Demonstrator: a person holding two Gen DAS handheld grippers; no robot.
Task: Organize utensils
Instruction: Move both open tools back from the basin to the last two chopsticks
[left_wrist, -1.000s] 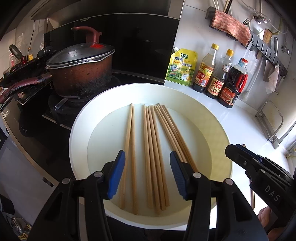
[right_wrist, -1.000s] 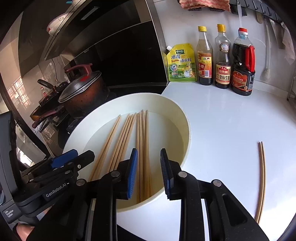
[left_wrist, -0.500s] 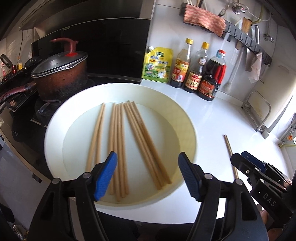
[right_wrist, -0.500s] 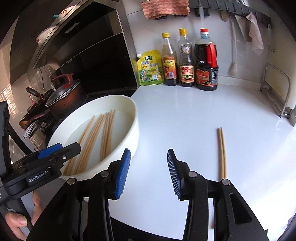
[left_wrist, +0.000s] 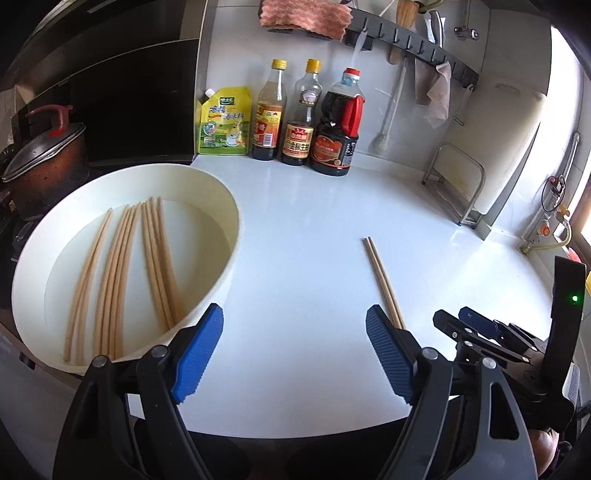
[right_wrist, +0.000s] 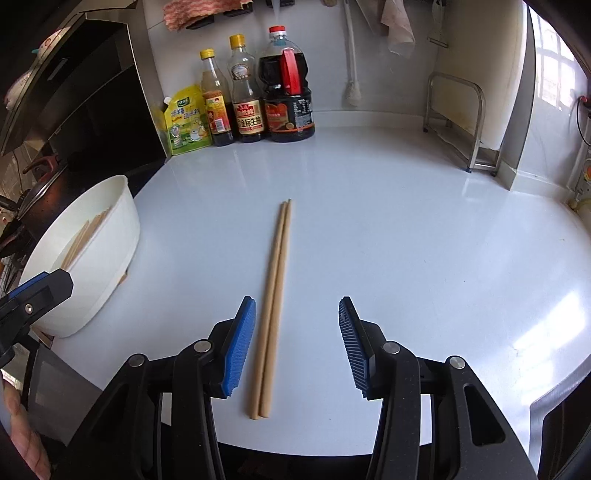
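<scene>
- Wooden chopsticks, a pair (right_wrist: 275, 306), are lying side by side and touching on the white counter (right_wrist: 406, 229), running lengthwise away from the right wrist camera.
- Right gripper (right_wrist: 297, 343) is hovering over the near part of that pair with its jaws spread wide and nothing between them gripped; the pair is sitting closer to the left blue pad (right_wrist: 238, 347) than to the other.
- Left gripper (left_wrist: 293, 350) is also standing released and empty above bare counter, between the white basin (left_wrist: 232, 258) and the pair (left_wrist: 382, 282).
- In the left wrist view, the near end of the pair is disappearing behind the left gripper's right finger (left_wrist: 389, 356).
- More chopsticks (left_wrist: 122, 277) are resting in loose bundles on the basin floor; their exact count is hard to make out where they overlap.
- From the right wrist view, the basin wall is hiding most of those sticks, so only a few tips (right_wrist: 83, 236) are showing.
- Bottles (right_wrist: 251, 88) and a yellow pouch (left_wrist: 223, 122) are standing against the back wall, well apart from both grippers.
- At the left frame edge, a lidded pot (left_wrist: 40, 162) is being cut off.
</scene>
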